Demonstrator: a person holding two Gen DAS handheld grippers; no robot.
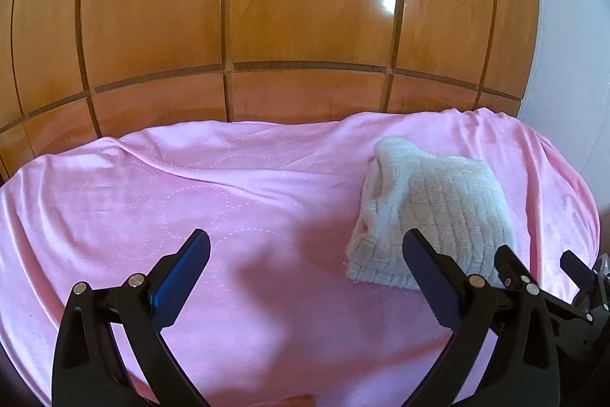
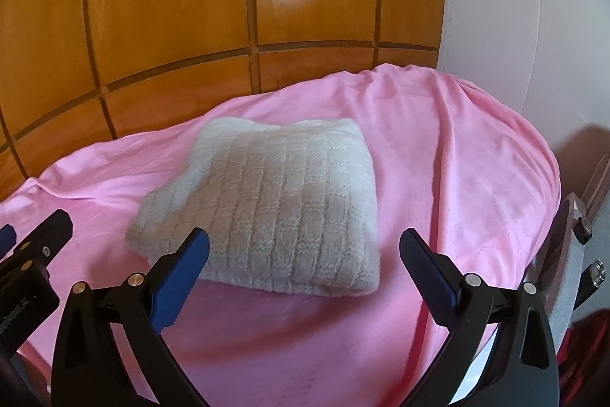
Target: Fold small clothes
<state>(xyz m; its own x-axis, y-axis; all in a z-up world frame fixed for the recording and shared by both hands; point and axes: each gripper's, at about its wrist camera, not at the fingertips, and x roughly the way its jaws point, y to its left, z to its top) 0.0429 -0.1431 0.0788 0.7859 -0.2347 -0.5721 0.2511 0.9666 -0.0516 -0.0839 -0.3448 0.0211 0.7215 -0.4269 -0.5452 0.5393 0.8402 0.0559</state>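
Your white knitted garment (image 2: 267,205) lies folded into a thick, roughly square bundle on the pink blanket (image 1: 152,185), toward the blanket's right edge and closer to its far edge than the near one. Its basket-weave ribbing faces up; the folded layers show along its left side in the left wrist view, though the blur there makes it hard to say which part of the garment that is.

Your left gripper (image 1: 305,250) hangs released above bare blanket, its blue-padded fingers (image 1: 183,277) spread wide, the right finger overlapping the bundle's near-left corner in the view. Your right gripper (image 2: 305,250) is likewise spread wide and holds nothing, poised just over the bundle's near edge. The two grippers sit close side by side. Behind the blanket's far edge stands a wood-panelled wall (image 1: 305,6).
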